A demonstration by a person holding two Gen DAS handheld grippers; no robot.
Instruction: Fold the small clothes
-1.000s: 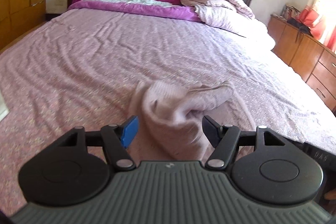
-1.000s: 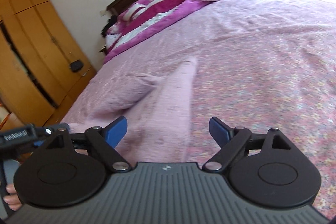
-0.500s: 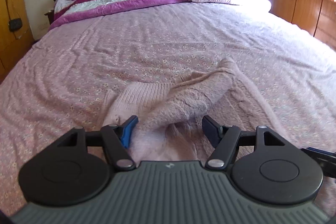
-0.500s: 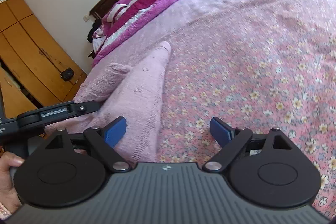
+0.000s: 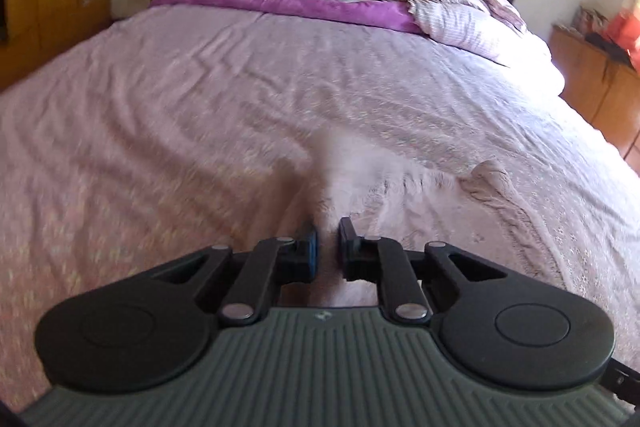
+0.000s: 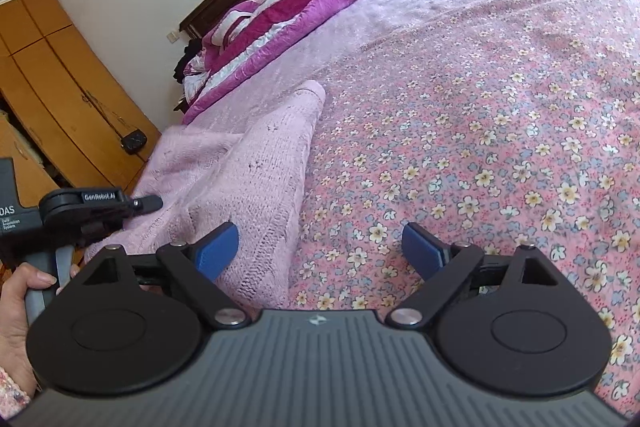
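Left wrist view: my left gripper (image 5: 327, 247) is closing, jaws narrow, with a fold of the pink knit garment (image 5: 400, 195) between the pads; it lies on the floral bedsheet (image 5: 180, 115) (picture blurred).

Right wrist view: my right gripper (image 6: 320, 247) stands wide, nothing gripped, its left pad over the garment's edge. The other tool reads "GenRobot.AI" and "DAS".

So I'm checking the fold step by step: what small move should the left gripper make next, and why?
Probably finish the pinch, then lift a little. The left gripper has its jaws closing, nearly together, with a fold of the pink sweater between them. The right gripper stands open over the sweater's edge on the bedsheet, holding nothing, so the left must raise the cloth first.
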